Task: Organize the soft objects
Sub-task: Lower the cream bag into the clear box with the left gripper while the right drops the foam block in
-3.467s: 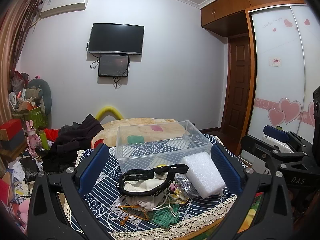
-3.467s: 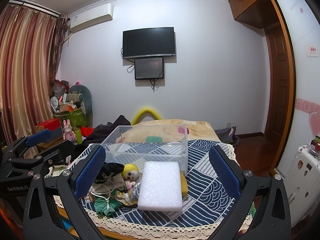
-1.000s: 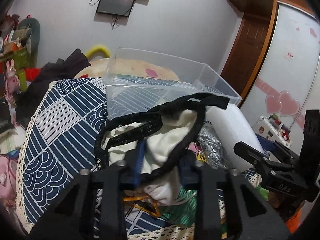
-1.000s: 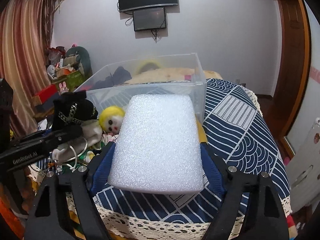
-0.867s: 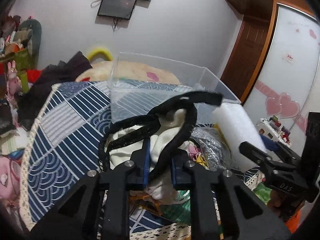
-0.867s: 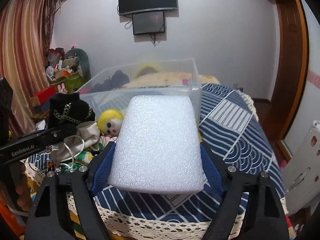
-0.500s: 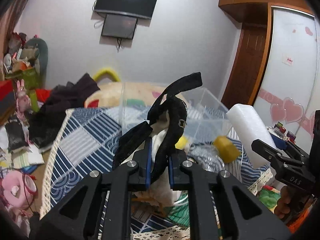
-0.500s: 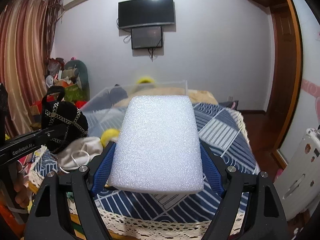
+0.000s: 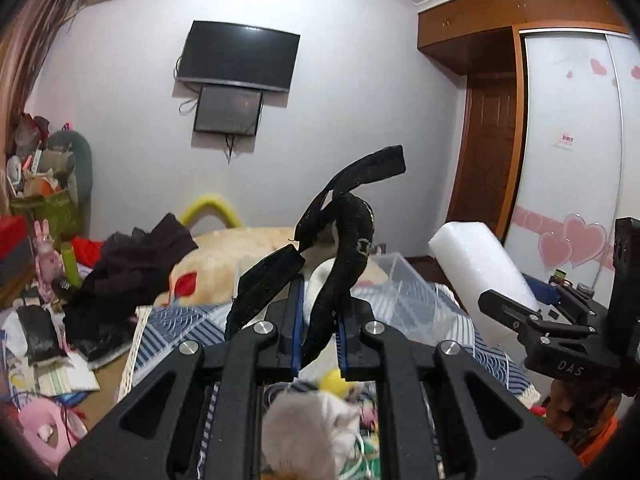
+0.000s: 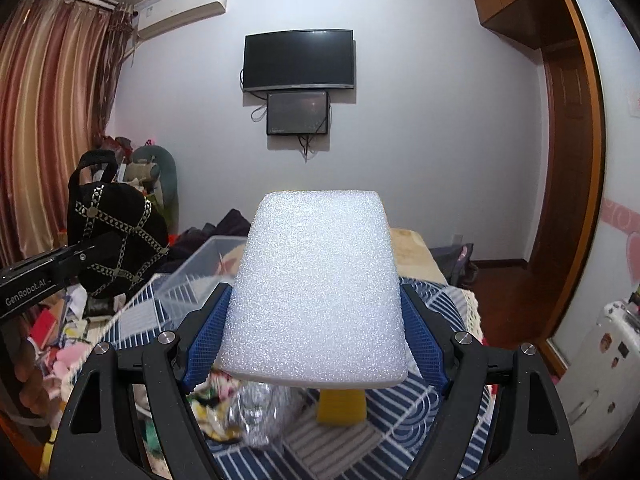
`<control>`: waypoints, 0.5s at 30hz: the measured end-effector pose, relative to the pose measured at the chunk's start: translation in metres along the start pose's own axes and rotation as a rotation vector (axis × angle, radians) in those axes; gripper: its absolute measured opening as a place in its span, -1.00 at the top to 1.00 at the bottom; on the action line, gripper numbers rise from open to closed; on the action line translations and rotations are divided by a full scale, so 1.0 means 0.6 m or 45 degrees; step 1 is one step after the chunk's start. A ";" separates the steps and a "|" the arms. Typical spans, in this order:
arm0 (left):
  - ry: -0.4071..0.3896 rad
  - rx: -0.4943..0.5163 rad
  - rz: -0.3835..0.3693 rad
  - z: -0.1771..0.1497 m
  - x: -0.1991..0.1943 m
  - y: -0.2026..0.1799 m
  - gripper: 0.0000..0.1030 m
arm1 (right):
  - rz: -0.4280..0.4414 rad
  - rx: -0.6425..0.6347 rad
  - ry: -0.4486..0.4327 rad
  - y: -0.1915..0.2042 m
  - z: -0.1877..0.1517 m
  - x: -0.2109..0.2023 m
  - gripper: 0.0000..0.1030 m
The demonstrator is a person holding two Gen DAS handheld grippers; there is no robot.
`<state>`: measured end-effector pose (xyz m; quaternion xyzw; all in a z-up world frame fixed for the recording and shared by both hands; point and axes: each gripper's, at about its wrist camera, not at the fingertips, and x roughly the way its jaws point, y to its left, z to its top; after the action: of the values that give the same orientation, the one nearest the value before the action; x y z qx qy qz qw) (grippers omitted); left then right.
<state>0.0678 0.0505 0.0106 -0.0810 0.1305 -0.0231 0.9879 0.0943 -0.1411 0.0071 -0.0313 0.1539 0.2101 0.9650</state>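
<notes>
- Left gripper pinches the black woven strap of a soft black pouch crossed with metallic chain trim, held aloft, clear of the table.
- Right gripper clamps a white, grainy foam block by its side edges, above a yellow sponge.
- A clear plastic bin sits open-topped on the blue wave-patterned cloth beyond both grippers.
</notes>
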 end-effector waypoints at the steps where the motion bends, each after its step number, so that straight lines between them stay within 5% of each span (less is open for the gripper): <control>1: 0.002 -0.004 -0.007 0.003 0.007 0.000 0.76 | 0.013 0.008 -0.001 -0.002 0.005 0.007 -0.53; 7: 0.035 -0.003 0.030 0.018 0.071 0.012 0.76 | 0.023 0.043 0.033 -0.006 0.021 0.056 -0.53; 15: 0.210 -0.001 0.059 0.011 0.178 0.029 0.76 | -0.017 0.013 0.121 -0.003 0.024 0.123 -0.53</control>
<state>0.1732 0.0618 -0.0130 -0.0763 0.2132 -0.0069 0.9740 0.1630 -0.1115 -0.0020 -0.0373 0.2005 0.2013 0.9581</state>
